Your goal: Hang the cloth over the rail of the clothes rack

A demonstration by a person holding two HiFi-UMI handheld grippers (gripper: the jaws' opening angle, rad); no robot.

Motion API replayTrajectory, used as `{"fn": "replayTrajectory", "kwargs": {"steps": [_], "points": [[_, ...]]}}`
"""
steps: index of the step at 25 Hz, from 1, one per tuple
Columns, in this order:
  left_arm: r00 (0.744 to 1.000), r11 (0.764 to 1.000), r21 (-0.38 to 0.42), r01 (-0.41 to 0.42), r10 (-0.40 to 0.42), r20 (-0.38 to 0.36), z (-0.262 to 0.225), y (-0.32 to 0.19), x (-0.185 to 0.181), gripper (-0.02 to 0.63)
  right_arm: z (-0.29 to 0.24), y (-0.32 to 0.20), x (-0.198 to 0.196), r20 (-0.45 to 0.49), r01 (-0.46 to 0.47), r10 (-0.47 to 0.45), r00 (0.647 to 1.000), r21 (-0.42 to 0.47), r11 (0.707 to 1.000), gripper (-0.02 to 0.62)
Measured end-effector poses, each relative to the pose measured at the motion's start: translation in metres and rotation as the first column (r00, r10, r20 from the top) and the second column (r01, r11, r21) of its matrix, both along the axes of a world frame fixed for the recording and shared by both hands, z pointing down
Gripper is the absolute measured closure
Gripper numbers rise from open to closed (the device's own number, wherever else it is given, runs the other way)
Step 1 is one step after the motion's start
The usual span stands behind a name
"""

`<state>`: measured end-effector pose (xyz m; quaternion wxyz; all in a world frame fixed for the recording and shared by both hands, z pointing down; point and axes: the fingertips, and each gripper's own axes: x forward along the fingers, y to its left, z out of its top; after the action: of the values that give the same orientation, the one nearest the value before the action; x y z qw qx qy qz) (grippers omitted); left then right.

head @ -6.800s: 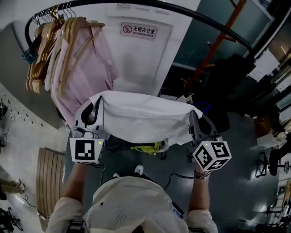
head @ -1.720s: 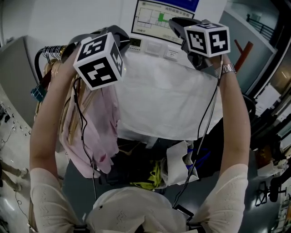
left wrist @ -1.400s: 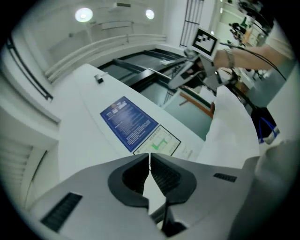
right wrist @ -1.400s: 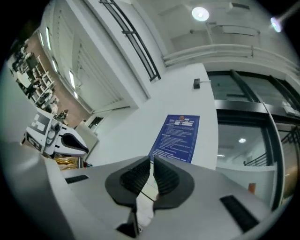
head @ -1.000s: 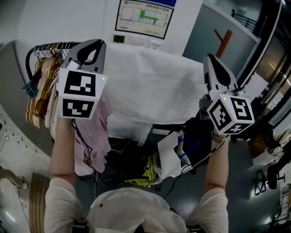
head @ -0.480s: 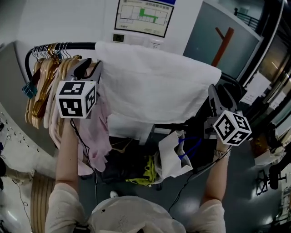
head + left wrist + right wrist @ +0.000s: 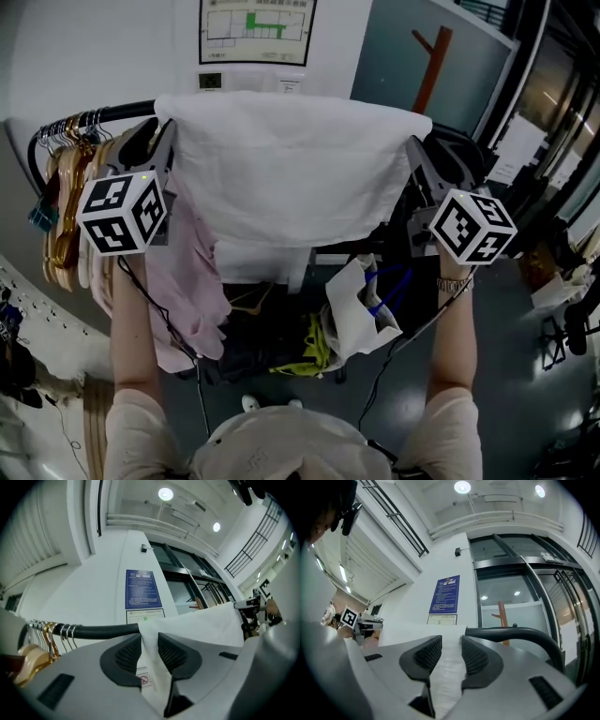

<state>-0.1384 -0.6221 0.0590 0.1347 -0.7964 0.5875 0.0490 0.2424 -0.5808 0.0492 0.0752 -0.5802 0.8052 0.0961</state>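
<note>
The cloth [image 7: 291, 169] hangs over the rail [image 7: 108, 113], spread flat along its middle stretch. Its fold lies on the rail and its near side drops toward the person. Wooden hangers [image 7: 61, 202] crowd the rail's left end, and a pink shirt [image 7: 183, 272] hangs just beside the cloth's left edge.

The left gripper [image 7: 155, 141] is at the cloth's upper left corner and the right gripper [image 7: 417, 155] at its upper right corner, both up at rail level.

In the left gripper view, the left gripper [image 7: 149, 644] has its jaws apart; they have just been opening. The cloth [image 7: 201, 625] sends its edge up through the gap between the ribbed pads [image 7: 126, 653], slack rather than squeezed. Whether it brushes a pad I cannot tell. The rail [image 7: 103, 631] runs left from that corner.

In the right gripper view, the right gripper [image 7: 451, 651] also has its jaws apart, and they too have just been opening. A strip of cloth [image 7: 446, 670] lies in the gap, unpinched. The rail [image 7: 511, 632] curves off to the right past the cloth's corner.
</note>
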Motion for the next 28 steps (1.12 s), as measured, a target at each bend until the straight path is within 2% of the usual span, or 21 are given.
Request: {"fn": "replayTrajectory", "kwargs": {"steps": [1,2,3,5,7,9,11,13,15,19,23,25,28], "points": [[0.999,0.999,0.021,0.031,-0.032,0.026,-0.003,0.003,-0.001,0.495,0.000,0.001,0.003,-0.006,-0.015,0.015,1.000,0.000,1.000,0.458],[0.997,0.997,0.047,0.063,-0.065,0.045,-0.007,0.006,-0.003,0.538,0.000,0.003,0.006,-0.007,-0.031,0.031,1.000,0.002,1.000,0.530],[0.994,0.993,0.072,0.091,-0.095,0.054,-0.012,0.009,-0.006,0.579,0.000,0.006,0.009,-0.002,-0.042,0.042,0.999,0.005,0.999,0.564],[0.989,0.988,0.086,0.130,-0.135,0.056,-0.021,0.011,-0.016,0.594,-0.002,0.009,0.012,0.019,-0.047,0.046,0.999,0.011,0.999,0.574],[0.993,0.994,0.033,0.103,-0.105,0.055,-0.020,0.010,-0.020,0.594,-0.004,0.008,0.012,0.028,-0.044,0.043,0.999,0.012,0.999,0.574],[1.000,0.999,-0.032,0.014,-0.013,0.025,-0.012,0.010,-0.012,0.592,-0.003,0.006,0.010,0.030,-0.047,0.047,0.998,0.010,0.999,0.574],[1.000,0.998,-0.061,-0.029,0.029,-0.002,-0.006,0.009,-0.004,0.592,-0.002,0.006,0.009,0.026,-0.054,0.053,0.998,0.010,0.999,0.574],[1.000,0.998,-0.066,0.015,-0.014,0.012,-0.003,0.005,-0.006,0.588,-0.002,0.006,0.008,0.021,-0.053,0.053,0.998,0.006,0.999,0.574],[0.999,0.996,-0.074,0.045,-0.044,0.017,-0.003,-0.001,-0.008,0.538,-0.002,0.006,0.008,0.014,-0.052,0.052,0.999,-0.001,0.999,0.574],[0.999,0.991,-0.129,-0.042,0.041,-0.009,0.002,-0.010,-0.001,0.511,-0.003,0.007,0.009,0.003,-0.058,0.058,0.998,-0.003,0.998,0.574],[0.998,0.991,-0.121,-0.058,0.057,-0.008,0.002,-0.014,0.003,0.526,-0.002,0.007,0.008,-0.010,-0.064,0.064,0.998,-0.003,0.998,0.574],[0.998,0.992,-0.114,-0.053,0.050,-0.034,0.001,-0.012,-0.001,0.573,-0.002,0.007,0.007,-0.016,-0.065,0.065,0.998,-0.002,0.998,0.574],[0.997,0.994,-0.101,-0.052,0.045,-0.067,-0.002,-0.007,-0.007,0.581,-0.005,0.008,0.007,-0.025,-0.070,0.070,0.997,0.005,0.998,0.574]]}}
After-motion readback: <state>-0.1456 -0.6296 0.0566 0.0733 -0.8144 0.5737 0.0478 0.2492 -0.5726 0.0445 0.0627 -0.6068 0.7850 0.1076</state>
